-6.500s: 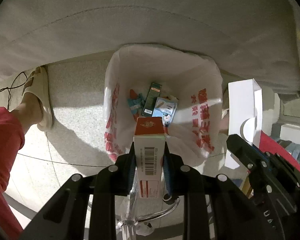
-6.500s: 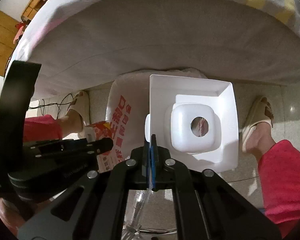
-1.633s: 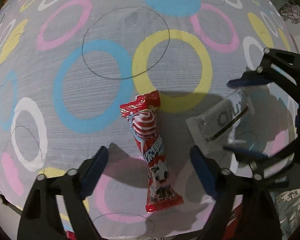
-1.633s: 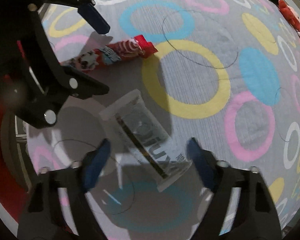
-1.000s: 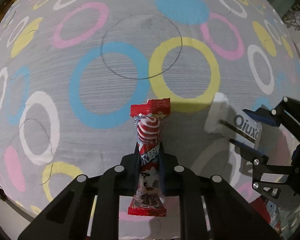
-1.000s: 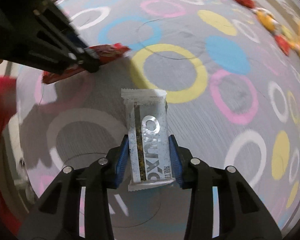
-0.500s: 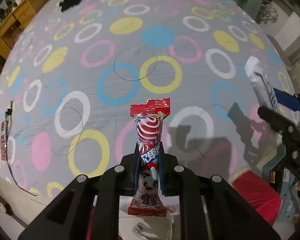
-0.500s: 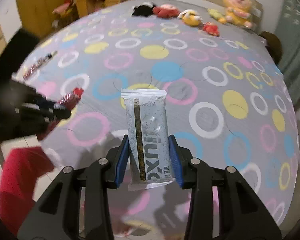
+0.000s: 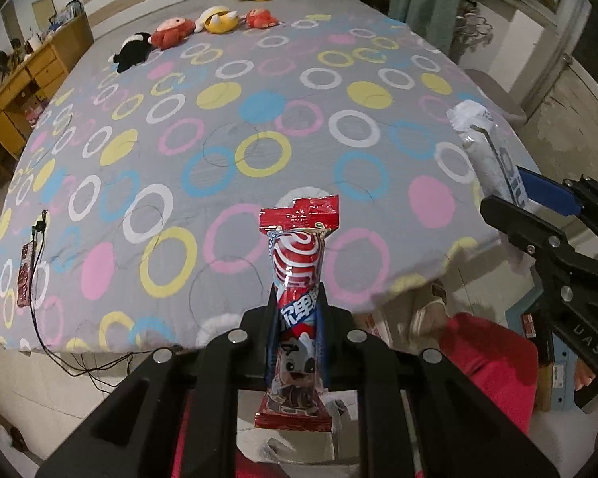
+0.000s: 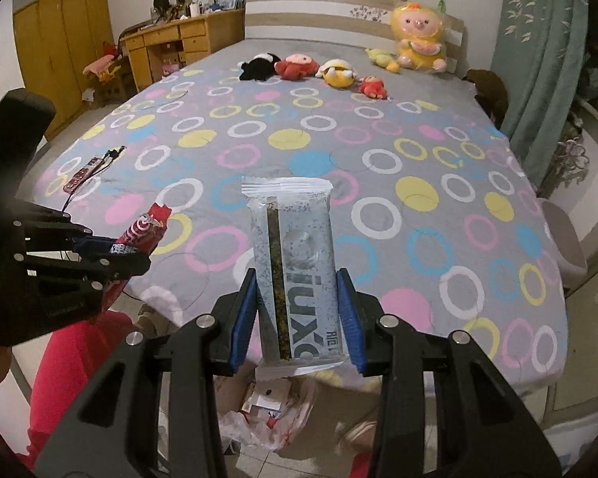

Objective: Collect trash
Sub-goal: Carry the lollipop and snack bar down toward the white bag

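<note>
Left wrist view: left gripper (image 9: 297, 318) clamped tight on the red candy wrapper (image 9: 297, 279), held upright off the near edge of the bed (image 9: 259, 127).

Right wrist view: right gripper (image 10: 297, 314) squeezing the silver snack wrapper (image 10: 293, 267), above the trash bag (image 10: 267, 418) at the bed's foot.

Both tools are matte black plastic frames studded with round silver screws. The right gripper (image 10: 295, 310) wears blue finger pads (image 10: 241, 318) — the left gripper (image 9: 297, 330) seems to have darker ones. Red trousers (image 9: 486, 362) — blurred — cover the person's legs.
</note>
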